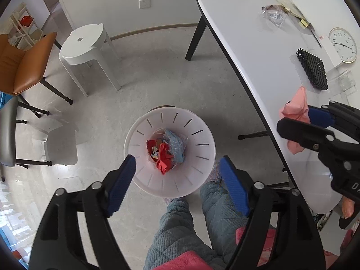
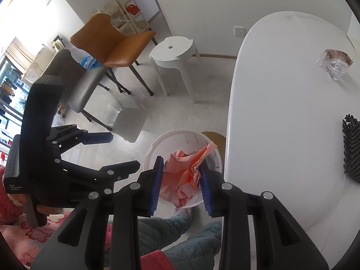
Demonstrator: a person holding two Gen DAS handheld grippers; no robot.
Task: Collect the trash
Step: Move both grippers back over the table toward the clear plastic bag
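Note:
A white slotted bin (image 1: 198, 135) stands on the floor beside the white table (image 1: 258, 51), holding red and blue crumpled trash (image 1: 166, 150). My left gripper (image 1: 177, 184) hangs open right above the bin, nothing between its blue pads. My right gripper (image 2: 182, 180) is shut on a crumpled pink paper (image 2: 186, 173), just over the bin's rim (image 2: 153, 148) near the table edge. In the left wrist view the right gripper (image 1: 315, 121) and its pink paper (image 1: 294, 110) show at the right. A clear plastic wrapper (image 1: 274, 15) lies on the far part of the table.
On the table (image 2: 281, 112) lie a black beaded pouch (image 1: 312, 69), a round white clock (image 1: 343, 45) and papers. A white stool (image 1: 85, 45), an orange chair (image 1: 24, 65) and a grey chair (image 2: 83, 85) stand on the floor. The person's quilted legs (image 1: 180, 220) are below the bin.

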